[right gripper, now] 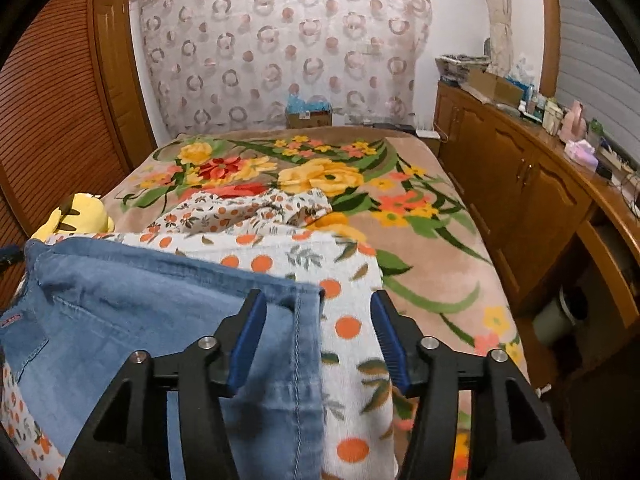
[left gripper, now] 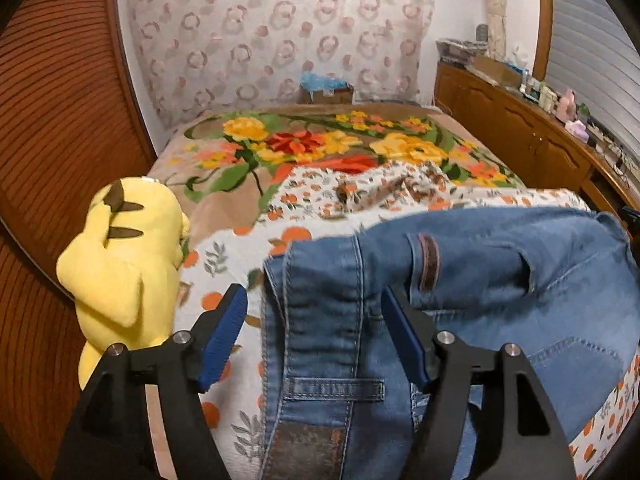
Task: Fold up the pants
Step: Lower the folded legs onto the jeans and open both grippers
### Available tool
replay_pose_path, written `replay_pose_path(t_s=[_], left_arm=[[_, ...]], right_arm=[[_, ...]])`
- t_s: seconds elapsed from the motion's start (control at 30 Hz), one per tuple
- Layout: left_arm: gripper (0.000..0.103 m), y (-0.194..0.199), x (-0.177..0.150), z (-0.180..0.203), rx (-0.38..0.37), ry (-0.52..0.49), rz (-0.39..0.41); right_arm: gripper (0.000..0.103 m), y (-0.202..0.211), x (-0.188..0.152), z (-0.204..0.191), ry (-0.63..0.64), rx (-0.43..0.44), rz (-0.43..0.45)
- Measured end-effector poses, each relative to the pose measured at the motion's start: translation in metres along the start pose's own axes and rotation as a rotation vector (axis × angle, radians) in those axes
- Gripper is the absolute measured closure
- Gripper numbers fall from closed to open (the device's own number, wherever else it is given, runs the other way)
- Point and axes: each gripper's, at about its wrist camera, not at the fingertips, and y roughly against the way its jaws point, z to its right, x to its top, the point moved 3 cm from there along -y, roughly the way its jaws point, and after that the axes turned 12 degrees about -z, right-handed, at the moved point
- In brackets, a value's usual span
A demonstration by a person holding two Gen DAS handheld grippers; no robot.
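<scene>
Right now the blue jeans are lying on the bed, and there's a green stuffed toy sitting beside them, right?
Nearly. The stuffed toy is yellow, not green; the left wrist view shows it clearly. The rest holds: the blue jeans lie on the bed, with the toy beside them.

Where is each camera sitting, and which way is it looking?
Left wrist: sits on the left claw, looking down its open fingers at the jeans waistband; plush beside it.
Right wrist: sits on the right claw, looking down its open fingers at the jeans edge and the orange-print sheet.
Shared: jeans, sheet, plush, floral blanket, curtain, cabinet. Both face the curtain.
</scene>
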Motion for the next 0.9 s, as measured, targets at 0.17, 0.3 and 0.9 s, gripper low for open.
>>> replay_pose_path(t_s=[0.17, 0.3, 0.9], left_arm=[[0.033, -0.014, 0.002, -0.003, -0.036, 0.031, -0.03], [0.037, -0.016, 0.007, -0.007, -0.074, 0.049, -0.03], [0.087, -0.03, 0.008, 0.009, -0.085, -0.013, -0.072]], right_arm=[[0.046, 0.001, -0.015, 0.002, 0.007, -0.013, -0.05], [0.046, 0.008, -0.023, 0.005, 0.01, 0.012, -0.077], [0.063, -0.007, -0.006, 0.0, 0.052, 0.153, -0.145]])
